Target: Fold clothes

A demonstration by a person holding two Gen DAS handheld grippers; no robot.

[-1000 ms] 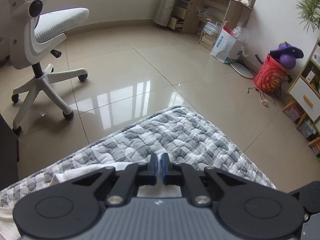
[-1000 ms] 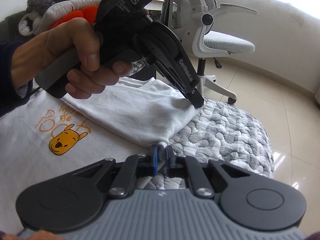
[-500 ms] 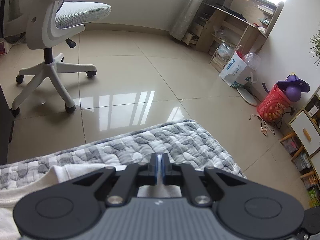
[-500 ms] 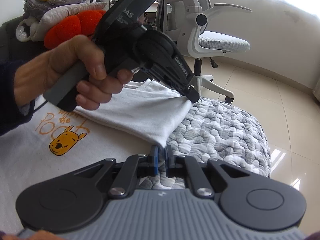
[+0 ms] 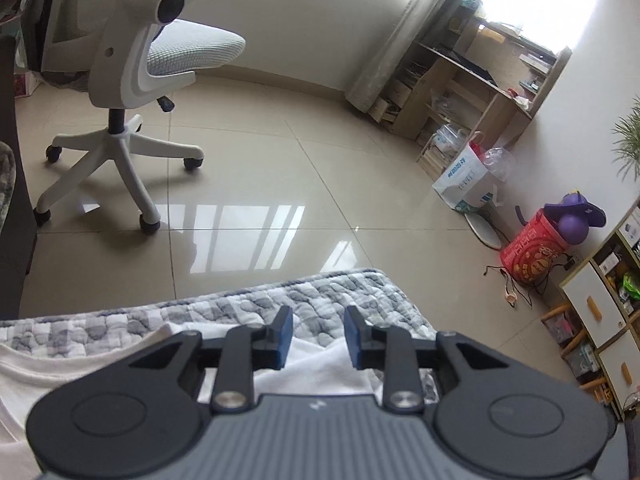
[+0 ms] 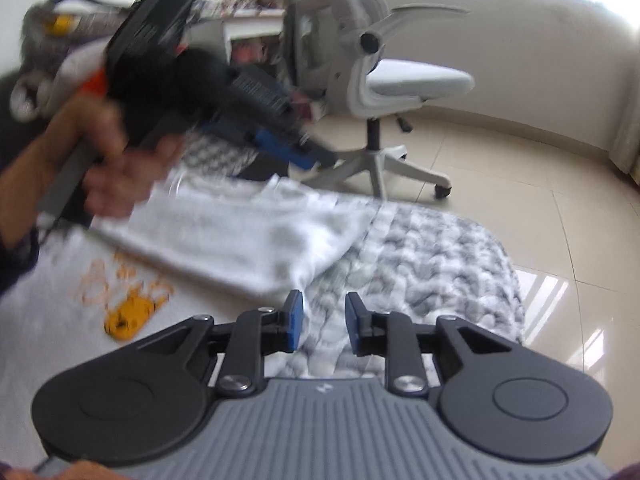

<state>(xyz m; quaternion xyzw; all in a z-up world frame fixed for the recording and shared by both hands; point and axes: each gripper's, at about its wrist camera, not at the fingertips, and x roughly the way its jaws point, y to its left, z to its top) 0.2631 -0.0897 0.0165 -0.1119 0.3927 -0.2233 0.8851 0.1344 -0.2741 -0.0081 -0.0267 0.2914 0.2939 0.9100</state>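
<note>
A white T-shirt (image 6: 224,240) with an orange bear print (image 6: 132,312) lies on a grey-and-white quilted blanket (image 6: 432,264), one side folded over onto itself. My right gripper (image 6: 320,320) is open and empty just above the folded corner. My left gripper (image 5: 316,336) is open and empty above the shirt's edge (image 5: 308,368) near the blanket's end. In the right wrist view the left gripper (image 6: 296,152) appears blurred, held in a hand above the shirt.
A white office chair (image 5: 132,80) stands on the tiled floor (image 5: 320,184) beyond the blanket. Wooden shelves (image 5: 472,92), a paper bag (image 5: 468,184) and a red box (image 5: 536,252) line the right wall. Bags and an orange plush (image 6: 96,80) sit behind the shirt.
Both grippers were shut on the shirt's edge and have opened, letting it drop folded. The left gripper has lifted up and away; the views are now motion-blurred.
</note>
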